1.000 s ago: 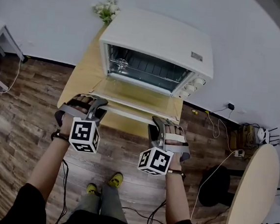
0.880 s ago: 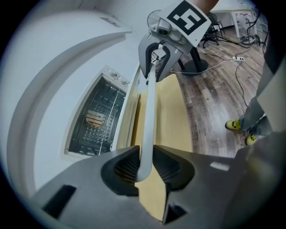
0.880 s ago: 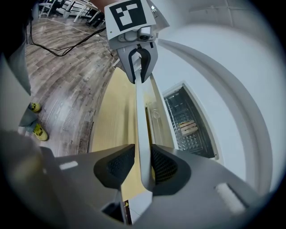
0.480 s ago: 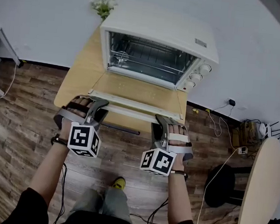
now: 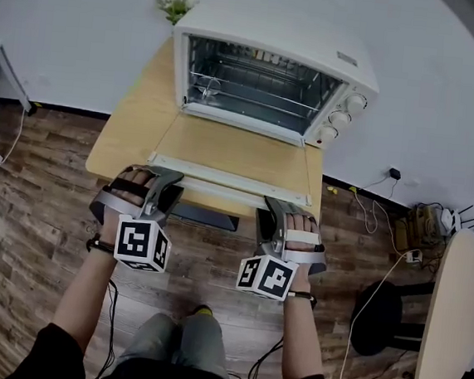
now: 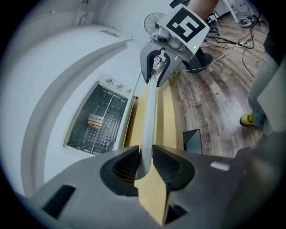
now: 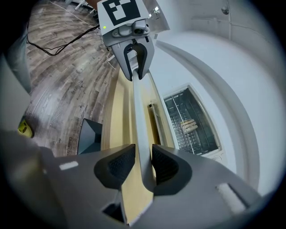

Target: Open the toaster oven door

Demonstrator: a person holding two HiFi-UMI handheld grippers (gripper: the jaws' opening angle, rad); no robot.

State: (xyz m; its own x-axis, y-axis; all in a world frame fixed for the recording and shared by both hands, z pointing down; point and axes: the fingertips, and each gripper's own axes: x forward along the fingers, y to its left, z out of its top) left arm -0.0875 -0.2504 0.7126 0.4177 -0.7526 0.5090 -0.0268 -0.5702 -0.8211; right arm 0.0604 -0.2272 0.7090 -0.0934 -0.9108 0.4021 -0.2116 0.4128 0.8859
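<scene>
Now, L to R. L gripper (image 5: 164, 187): narrow, jaws clamped on the L end of the door handle (image 5: 231, 180), a pale bar running L–R along the near edge of the door (image 5: 233, 147).

Door: swung fully down, lying approx. flat over the table (image 5: 126, 124), hinge on the far side. The task looks all but done.

Toaster oven (image 5: 276, 38): at the far edge of the table, cavity facing near. Inside is a wire rack (image 5: 255, 90) w/ one small pale piece (image 6: 94, 121) on it, too small to name; nothing else seen inside.

R gripper (image 5: 274, 217): on the R end of the same handle. Its jaws have just been opening a little, w/ the bar between them and the pads seeming to touch it on both sides.

Key relation: the handle's long axis crosses both grippers at right angles. Each gripper points far, toward the oven, and neither is nearer than the other.

Judgement: the next move is probably release, then draw back to the near side, clear of the bar.
</scene>
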